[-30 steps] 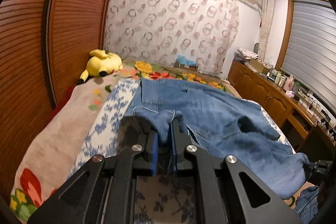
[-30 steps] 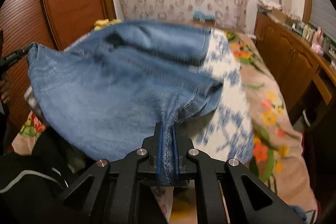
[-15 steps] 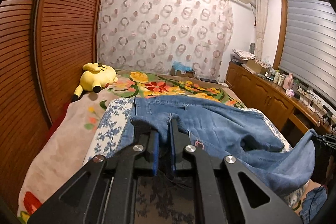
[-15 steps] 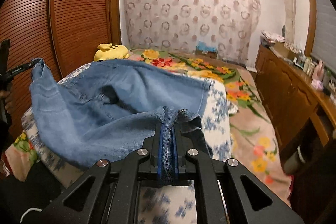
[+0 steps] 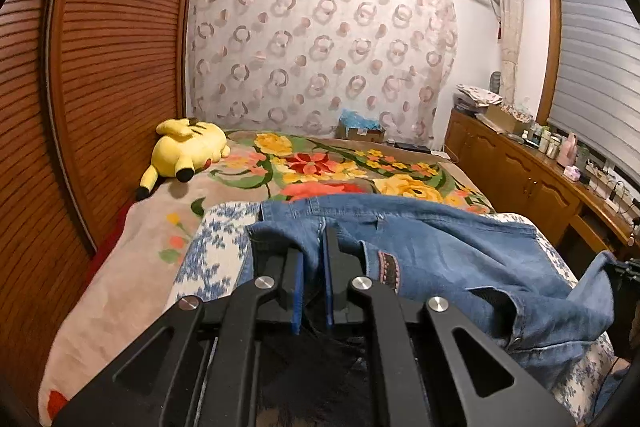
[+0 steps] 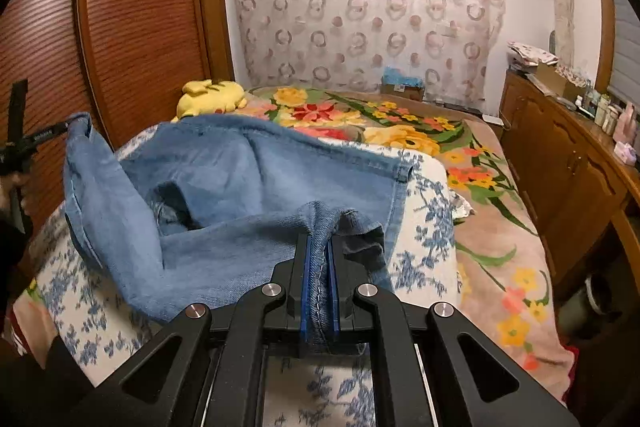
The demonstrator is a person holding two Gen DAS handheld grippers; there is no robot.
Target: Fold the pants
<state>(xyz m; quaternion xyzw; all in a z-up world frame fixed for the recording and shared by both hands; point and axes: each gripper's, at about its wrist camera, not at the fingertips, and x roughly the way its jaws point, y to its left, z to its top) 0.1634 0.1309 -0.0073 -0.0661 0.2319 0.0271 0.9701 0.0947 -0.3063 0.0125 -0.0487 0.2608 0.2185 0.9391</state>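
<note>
Left wrist view: the left gripper point(image 5: 311, 259) has its blue pads nearly together with a fold of the jeans point(image 5: 440, 247) pinched between them, close to the waistband end. From there the denim runs off to the right across the blue-flowered sheet point(image 5: 212, 251), sagging in the middle, and rises again at the far right edge of the frame, where a corner of cloth is lifted beside a dark tool that is mostly cut off. A small pink stitched patch shows on the cloth just right of the pads.

Right wrist view: the right gripper point(image 6: 319, 267) is clamped tight on a seamed edge of the jeans point(image 6: 240, 179), the stitching visible between the blue pads. The denim spreads away to the left over the sheet point(image 6: 424, 227), loosely bunched with a dark hollow in the middle. Its far left corner is held up off the bed by the left gripper point(image 6: 60, 127), seen side-on at the frame's left edge.

So the jeans hang slack between the two tools, over the near end of the bed, lying partly on the sheet. That sheet sits on a floral blanket point(image 5: 360, 167) which covers the rest of the bed. A yellow plush point(image 5: 188, 147) lies at the far left corner of the bed, against the wooden slatted doors point(image 5: 120, 67). A wooden cabinet point(image 6: 560, 155) runs along the right side.
</note>
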